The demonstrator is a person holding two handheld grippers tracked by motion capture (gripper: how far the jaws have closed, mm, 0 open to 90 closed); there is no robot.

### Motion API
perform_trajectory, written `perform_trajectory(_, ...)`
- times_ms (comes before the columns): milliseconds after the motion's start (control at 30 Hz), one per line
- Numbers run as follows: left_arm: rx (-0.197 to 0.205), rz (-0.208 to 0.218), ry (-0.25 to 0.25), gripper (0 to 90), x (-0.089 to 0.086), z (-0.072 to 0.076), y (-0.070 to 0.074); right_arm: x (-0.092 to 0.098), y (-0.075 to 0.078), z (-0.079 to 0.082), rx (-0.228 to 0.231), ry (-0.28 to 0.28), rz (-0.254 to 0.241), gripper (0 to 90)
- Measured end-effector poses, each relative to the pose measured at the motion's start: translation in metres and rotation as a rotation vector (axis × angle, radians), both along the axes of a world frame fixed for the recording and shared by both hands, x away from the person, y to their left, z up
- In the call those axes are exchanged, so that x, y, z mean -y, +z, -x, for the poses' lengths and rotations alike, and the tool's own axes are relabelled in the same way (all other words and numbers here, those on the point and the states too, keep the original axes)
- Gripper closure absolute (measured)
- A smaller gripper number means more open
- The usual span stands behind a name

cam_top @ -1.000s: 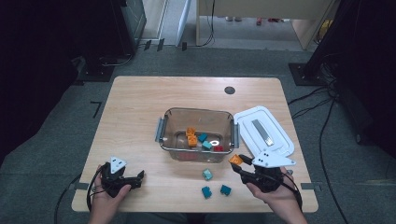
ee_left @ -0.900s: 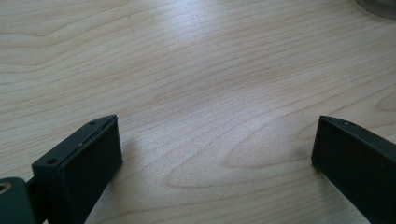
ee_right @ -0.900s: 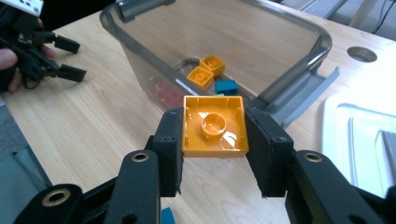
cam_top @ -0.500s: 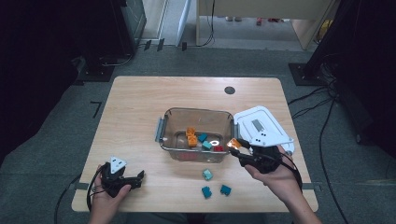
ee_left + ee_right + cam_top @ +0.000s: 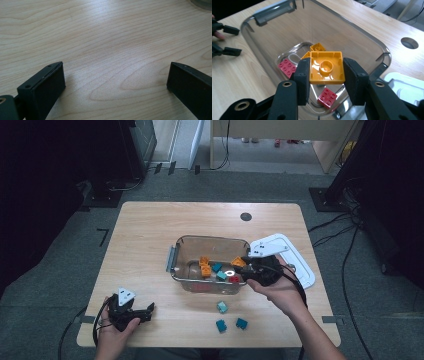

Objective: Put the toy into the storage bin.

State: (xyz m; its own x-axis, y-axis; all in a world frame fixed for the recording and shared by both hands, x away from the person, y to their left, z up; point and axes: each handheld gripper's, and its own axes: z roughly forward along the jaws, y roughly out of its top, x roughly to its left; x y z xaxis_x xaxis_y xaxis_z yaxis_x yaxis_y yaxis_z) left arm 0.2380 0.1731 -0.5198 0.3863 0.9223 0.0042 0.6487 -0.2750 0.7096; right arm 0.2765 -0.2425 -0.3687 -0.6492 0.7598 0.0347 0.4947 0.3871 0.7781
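From the high view, the right gripper (image 5: 243,265) has travelled from the table's near edge, where it was a second ago beside the loose bricks, up and over the right end of the clear plastic container (image 5: 176,254). It carries an orange brick (image 5: 238,262) at its tip, now over the bin instead of over bare wood. Inside the bin lie more orange, teal and red bricks. Three teal bricks (image 5: 222,307) have stayed put on the table in front of the bin, and the white lid (image 5: 299,265) still lies to its right, partly covered by the hand. The left gripper (image 5: 141,312) has not shifted from the near left corner of the wooden table (image 5: 145,235).

In the left gripper view, the two black jaws stand wide apart over bare wood grain with nothing between them.

In the right gripper view, the jaws clamp the orange brick (image 5: 326,67) on two opposite sides, its hollow underside facing the camera, held above the container's floor. Below it lie a red brick (image 5: 286,67), another red one (image 5: 327,97) and orange pieces (image 5: 318,47).
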Motion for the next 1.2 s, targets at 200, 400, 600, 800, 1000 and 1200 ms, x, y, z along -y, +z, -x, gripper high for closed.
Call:
perform_trajectory(200, 0.001, 0.000, 0.000, 1.5, 0.000, 0.000, 0.000, -0.010, -0.010, -0.017, -0.031, -0.005, 0.020, 60.3)
perform_trajectory(400, 0.001, 0.000, 0.000, 1.5, 0.000, 0.000, 0.000, -0.018, -0.015, -0.029, -0.062, -0.015, 0.039, 60.2)
perform_trajectory(600, 0.001, 0.000, 0.000, 1.5, 0.000, 0.000, 0.000, -0.020, -0.018, -0.036, -0.079, -0.025, 0.045, 60.0)
perform_trajectory(800, 0.000, -0.001, 0.000, 1.5, 0.000, 0.000, 0.000, -0.016, -0.018, -0.040, -0.094, -0.047, 0.023, 50.0)
perform_trajectory(1000, 0.001, 0.000, 0.000, 1.5, 0.000, 0.000, 0.000, -0.012, -0.013, -0.037, -0.069, -0.032, -0.026, 40.5)
perform_trajectory(1200, 0.001, 0.000, 0.001, 1.5, 0.000, 0.000, 0.000, -0.012, -0.006, -0.024, -0.019, -0.013, -0.026, 20.0)
